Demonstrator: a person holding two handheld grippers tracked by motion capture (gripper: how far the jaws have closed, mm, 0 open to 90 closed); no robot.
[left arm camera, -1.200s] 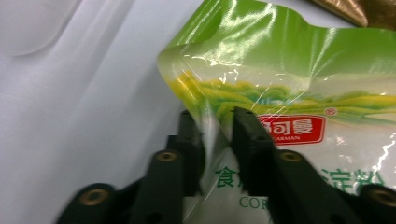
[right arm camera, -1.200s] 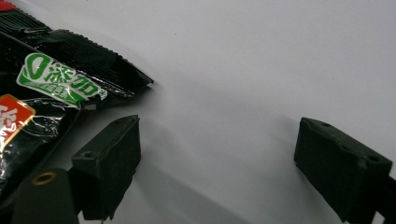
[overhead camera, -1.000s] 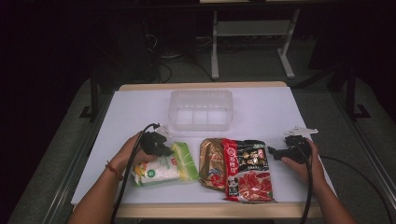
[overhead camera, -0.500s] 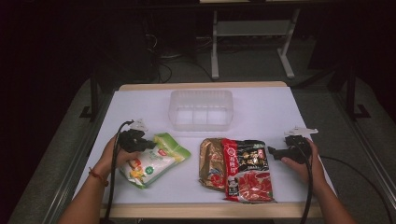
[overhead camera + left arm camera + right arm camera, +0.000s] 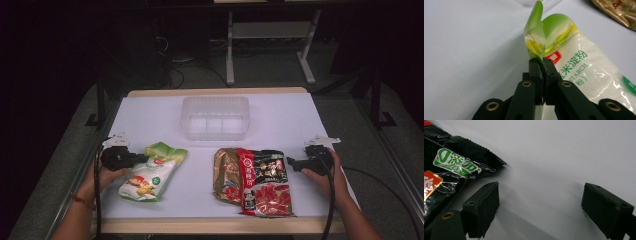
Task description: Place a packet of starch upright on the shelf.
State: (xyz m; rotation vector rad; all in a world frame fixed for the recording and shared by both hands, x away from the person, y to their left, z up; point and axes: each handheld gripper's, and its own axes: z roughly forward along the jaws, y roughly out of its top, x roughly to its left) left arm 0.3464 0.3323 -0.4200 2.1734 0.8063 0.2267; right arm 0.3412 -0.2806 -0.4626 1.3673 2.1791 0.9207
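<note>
Pinching the thin crinkled edge of the green-and-white starch pouch (image 5: 574,65), left gripper (image 5: 541,62) has jaws clamped together on glossy plastic film. Pouch lies flat at the left of the matte white table (image 5: 300,115), soft, rectangular. Right gripper (image 5: 540,205) jaws wide apart, holding nothing, just beside the shiny black-red packet (image 5: 446,160) with serrated seal. Gold foil packet (image 5: 226,172) tucked under it. Clear ribbed plastic tub (image 5: 216,117) behind.
</note>
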